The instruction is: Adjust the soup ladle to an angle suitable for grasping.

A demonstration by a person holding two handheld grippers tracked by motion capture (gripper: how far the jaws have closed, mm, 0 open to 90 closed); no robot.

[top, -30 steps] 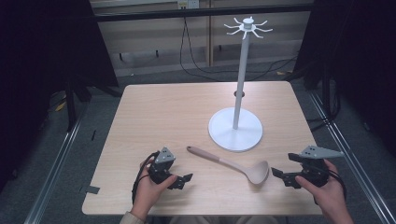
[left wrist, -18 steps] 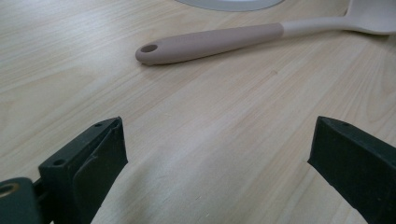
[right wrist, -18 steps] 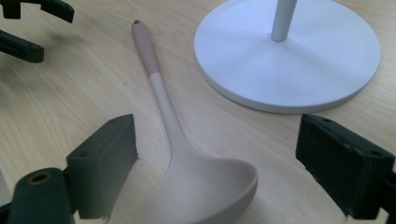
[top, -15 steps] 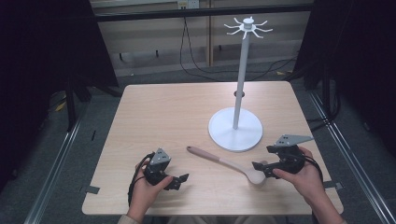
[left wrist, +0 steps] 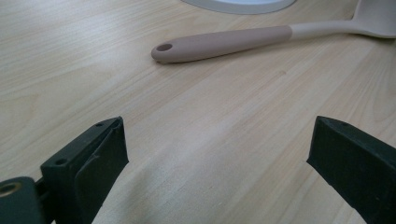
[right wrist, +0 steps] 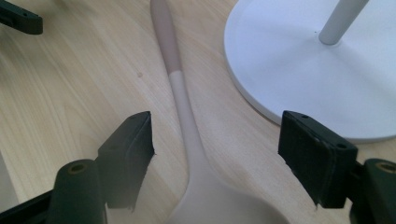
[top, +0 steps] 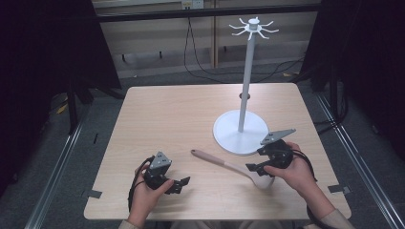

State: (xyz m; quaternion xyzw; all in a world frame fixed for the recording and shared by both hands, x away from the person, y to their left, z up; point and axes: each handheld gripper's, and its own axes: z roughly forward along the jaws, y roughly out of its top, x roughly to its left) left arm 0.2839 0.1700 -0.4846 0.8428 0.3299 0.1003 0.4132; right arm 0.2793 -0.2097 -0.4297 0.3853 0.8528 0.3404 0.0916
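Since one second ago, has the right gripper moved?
Yes. The right gripper moved left and forward, toward the white stand base, over the ladle.

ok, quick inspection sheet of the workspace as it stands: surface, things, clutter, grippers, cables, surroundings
Surface: light wooden table, tape tabs at front corners.
Things: beige long-handled ladle lying flat; white hook-topped stand upright on round base.
Clutter: nothing seen.
Grippers: left gripper open, short of the handle end; right gripper open, jaws straddling the ladle's neck, not closed.
Cables: black cable trailing from left gripper; cables on the floor behind.
Surroundings: dark curtains, metal rails.
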